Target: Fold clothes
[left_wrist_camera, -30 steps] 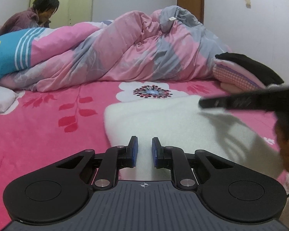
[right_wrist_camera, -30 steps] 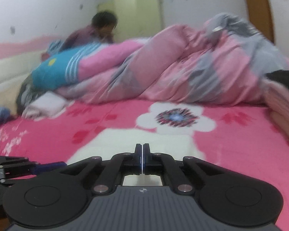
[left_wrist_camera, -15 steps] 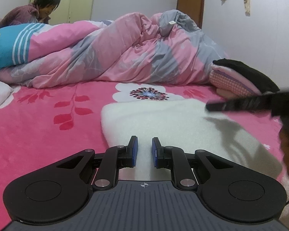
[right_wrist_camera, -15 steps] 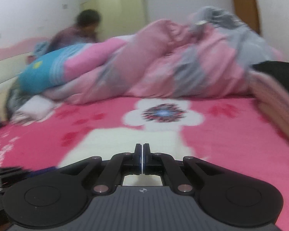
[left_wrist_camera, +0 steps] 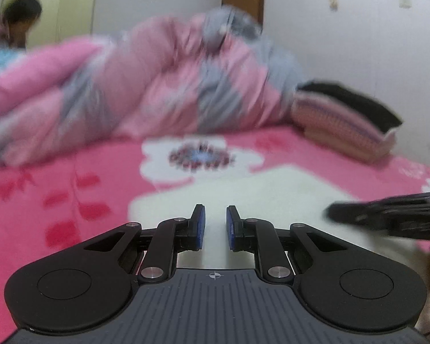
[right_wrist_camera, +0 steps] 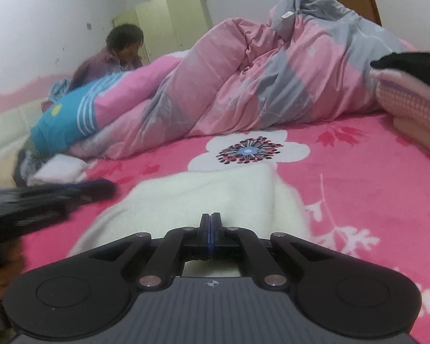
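Bed [right_wrist_camera: 372,189]: we see a pink flowered cover across it.
Quilt [right_wrist_camera: 272,86]: pink and grey, heaped along the far side.
Person [right_wrist_camera: 111,57]: sits behind the quilt, near a wardrobe [right_wrist_camera: 169,20].
Cloth [right_wrist_camera: 203,200]: we note one cream fleece piece lying flat on the bed, just ahead of both tongs.
Left tongs [left_wrist_camera: 213,226]: a narrow gap, nothing between them.
Right tongs [right_wrist_camera: 211,229]: pressed together, empty, above the cloth's near edge.

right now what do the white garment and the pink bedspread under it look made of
White garment: looks like fleece or plush, matte, with a fuzzy nap and soft thick edges. Pink bedspread: probably a plush printed blanket, slightly fuzzy with soft-edged flower prints; the exact fibre can't be told.
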Demonstrator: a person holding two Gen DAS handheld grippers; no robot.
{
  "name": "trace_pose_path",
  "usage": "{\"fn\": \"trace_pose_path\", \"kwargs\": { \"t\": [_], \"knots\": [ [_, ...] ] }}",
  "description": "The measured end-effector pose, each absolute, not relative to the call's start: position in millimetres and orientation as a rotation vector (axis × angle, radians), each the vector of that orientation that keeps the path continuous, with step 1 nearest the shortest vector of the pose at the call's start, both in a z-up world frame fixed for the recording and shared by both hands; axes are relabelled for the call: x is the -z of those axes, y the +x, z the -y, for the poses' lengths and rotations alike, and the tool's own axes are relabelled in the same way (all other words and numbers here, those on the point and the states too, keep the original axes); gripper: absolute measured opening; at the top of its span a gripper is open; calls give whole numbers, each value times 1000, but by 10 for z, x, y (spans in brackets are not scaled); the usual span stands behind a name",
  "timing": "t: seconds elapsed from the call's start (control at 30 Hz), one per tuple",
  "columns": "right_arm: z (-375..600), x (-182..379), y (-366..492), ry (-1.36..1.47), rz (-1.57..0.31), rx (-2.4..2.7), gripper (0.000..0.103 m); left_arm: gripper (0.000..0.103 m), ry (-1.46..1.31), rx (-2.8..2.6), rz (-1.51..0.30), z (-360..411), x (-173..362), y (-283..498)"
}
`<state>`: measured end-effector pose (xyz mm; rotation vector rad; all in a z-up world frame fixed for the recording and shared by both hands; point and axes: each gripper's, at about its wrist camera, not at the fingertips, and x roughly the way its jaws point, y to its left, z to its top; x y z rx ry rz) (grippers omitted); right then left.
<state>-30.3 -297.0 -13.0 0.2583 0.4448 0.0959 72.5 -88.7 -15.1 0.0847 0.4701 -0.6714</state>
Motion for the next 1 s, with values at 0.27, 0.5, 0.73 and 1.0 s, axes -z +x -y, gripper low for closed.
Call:
{"fn": "trace_pose_path", "kwargs": {
  "t": [0.27, 0.5, 0.73, 1.0],
  "knots": [
    [3099, 230, -330, 337, -393, -152, 0, 18, 22, 654, -569, 804, 348, 1490],
    [3172, 279, -350, 385, -366, -178, 0, 15, 150, 747, -513, 1098, -34, 1414],
    [3201, 311, -364, 410, -353, -191, 0, 18, 321, 855, -665, 1722, 117, 1630],
    [3210, 331, -377, 419, -341, -194, 0, 16, 162, 559, -596, 1101, -258, 1742]
  ]
}}
